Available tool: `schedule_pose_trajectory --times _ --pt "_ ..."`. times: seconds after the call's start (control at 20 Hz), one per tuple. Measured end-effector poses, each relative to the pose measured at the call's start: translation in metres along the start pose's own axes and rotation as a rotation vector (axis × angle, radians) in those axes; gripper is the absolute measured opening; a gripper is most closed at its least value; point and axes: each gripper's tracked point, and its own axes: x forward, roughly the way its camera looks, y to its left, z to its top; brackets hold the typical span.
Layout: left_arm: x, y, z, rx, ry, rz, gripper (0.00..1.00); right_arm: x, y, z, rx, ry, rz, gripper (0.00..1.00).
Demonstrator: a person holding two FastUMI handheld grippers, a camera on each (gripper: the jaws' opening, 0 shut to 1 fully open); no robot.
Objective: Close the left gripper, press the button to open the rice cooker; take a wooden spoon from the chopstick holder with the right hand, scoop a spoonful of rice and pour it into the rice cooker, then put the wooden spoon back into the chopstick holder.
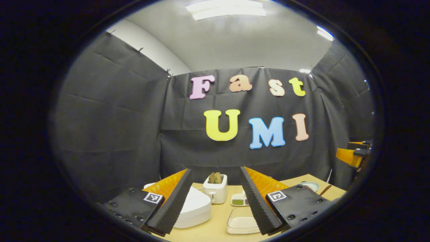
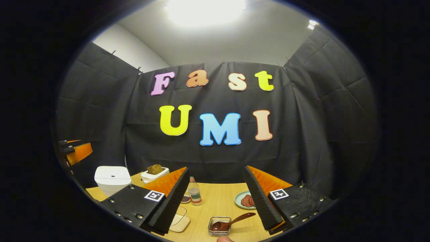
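Left gripper (image 1: 215, 198): fingers held wide apart, nothing between them, raised above the table (image 1: 215, 228). The cooker (image 1: 195, 208), white with lid down, is seen just ahead, partly hidden behind the left finger. A toaster (image 1: 215, 190) with bread in its slots is placed farther ahead between the fingers. A small dish (image 1: 239, 200) of green contents and a white tray (image 1: 240, 224) are found beside the right finger. The right gripper is glimpsed far off to the right at (image 1: 352, 154).

Right gripper (image 2: 215, 198): fingers likewise spread, nothing held. The spoon (image 2: 231, 222) is laid close ahead between the fingers, its bowl resting in a small glass dish (image 2: 219, 227). A bottle (image 2: 195, 191) is stood by the left finger; a plate (image 2: 247, 200) of reddish food is set by the right finger. The cooker (image 2: 112, 179) and toaster (image 2: 154, 173) are seen far to the left.
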Motion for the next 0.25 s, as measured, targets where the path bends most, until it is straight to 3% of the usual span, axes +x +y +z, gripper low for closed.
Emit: schedule_pose_trajectory --times 0.25 --pt "0.0012 0.0003 0.0058 0.012 -0.021 0.006 0.98 0.0009 -0.0032 0.0005 0.012 0.002 -0.023 0.98"
